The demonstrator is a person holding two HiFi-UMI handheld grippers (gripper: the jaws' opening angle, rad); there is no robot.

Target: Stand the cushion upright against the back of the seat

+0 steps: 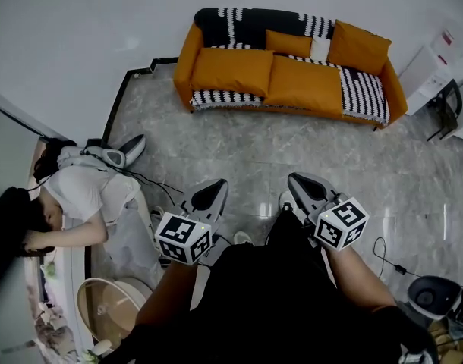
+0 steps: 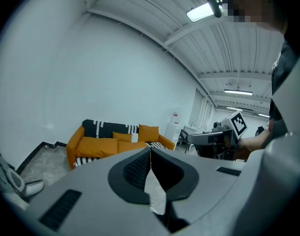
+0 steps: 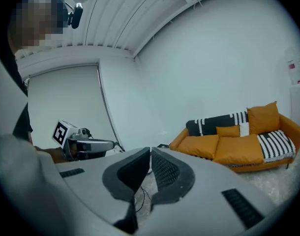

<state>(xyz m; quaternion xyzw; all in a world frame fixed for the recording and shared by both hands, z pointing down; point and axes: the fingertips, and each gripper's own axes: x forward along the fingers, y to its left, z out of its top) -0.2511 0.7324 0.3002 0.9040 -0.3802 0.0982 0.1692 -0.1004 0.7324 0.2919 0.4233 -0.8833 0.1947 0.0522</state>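
The left claw (image 1: 215,186) and the right claw (image 1: 298,180) have smooth, matt grey plastic shells, and their black inner pads (image 2: 136,172) look like rubber moulded in fine ribs. Behind each claw's tips sits a white cube with black square markers (image 1: 184,237), its faces flat and matt. Beneath the claws, the grey veined stone floor (image 1: 292,154) has a soft polished sheen. Well ahead of them, the orange sofa (image 1: 187,58) and the orange square cushion (image 1: 358,46) are covered in matt cloth. The black-and-white throw (image 1: 239,23) looks knitted. The white wall (image 1: 64,36) beyond is smooth and matt.
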